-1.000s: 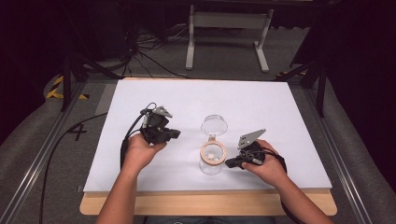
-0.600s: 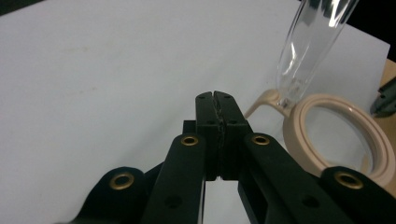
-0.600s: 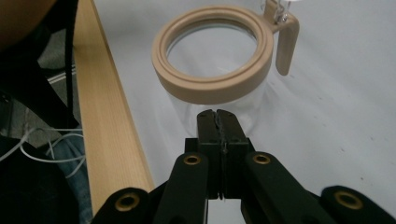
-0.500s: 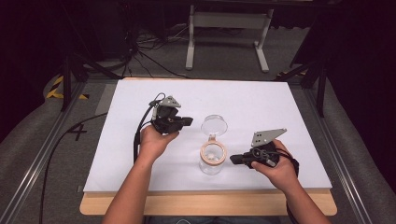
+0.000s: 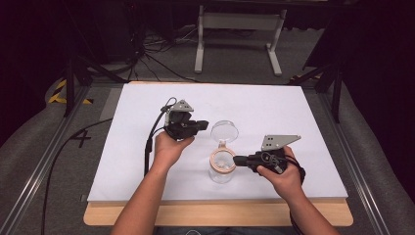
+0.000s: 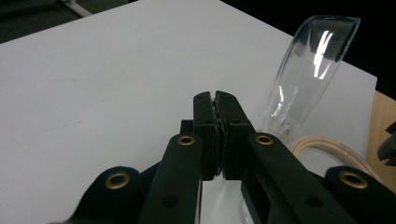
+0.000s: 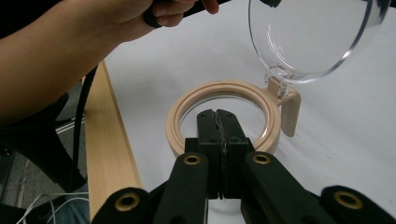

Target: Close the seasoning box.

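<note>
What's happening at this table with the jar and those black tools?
A person sits at a white table with a claw tool in each hand. Between them stands a clear jar with a tan rim; its clear hinged lid is flipped up and open. The left claw sits beside the raised lid, the right claw at the rim. Both look shut, with nothing gripped; the left one's jaws have just been easing apart slightly.

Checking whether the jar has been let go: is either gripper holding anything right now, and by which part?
Nothing is held. The left gripper and right gripper are both shut with nothing between their jaws, beside the open jar.
</note>
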The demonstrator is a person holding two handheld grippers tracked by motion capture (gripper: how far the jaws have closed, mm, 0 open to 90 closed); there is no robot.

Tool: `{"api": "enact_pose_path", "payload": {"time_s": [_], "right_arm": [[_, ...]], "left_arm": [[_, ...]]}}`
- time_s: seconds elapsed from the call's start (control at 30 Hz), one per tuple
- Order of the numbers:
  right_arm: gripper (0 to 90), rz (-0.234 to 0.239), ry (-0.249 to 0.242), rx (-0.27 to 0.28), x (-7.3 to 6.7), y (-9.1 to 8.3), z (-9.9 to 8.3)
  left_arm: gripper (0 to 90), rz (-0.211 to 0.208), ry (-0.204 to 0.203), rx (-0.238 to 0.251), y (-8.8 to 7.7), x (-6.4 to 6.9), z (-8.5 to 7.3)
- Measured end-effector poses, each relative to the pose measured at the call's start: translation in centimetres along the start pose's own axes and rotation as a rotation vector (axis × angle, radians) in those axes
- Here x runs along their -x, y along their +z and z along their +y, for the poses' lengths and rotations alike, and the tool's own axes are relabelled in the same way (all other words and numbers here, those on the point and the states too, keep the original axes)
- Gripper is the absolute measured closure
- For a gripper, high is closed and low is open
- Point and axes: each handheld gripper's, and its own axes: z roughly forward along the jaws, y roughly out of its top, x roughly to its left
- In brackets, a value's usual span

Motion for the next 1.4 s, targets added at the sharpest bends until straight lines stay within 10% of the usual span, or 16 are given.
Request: {"api": "enact_pose_path", "payload": {"time_s": [0.6,1.4], "right_arm": [[90.0,0.011,0.009,0.043,-0.3,1.2,0.3],[90.0,0.012,0.019,0.071,0.3,0.6,0.9]], "left_arm": [[87.1,-0.040,0.017,0.029,0.5,0.5,0.2],[85.4,-0.062,0.102,-0.068,-0.4,2.6,0.6]]}}
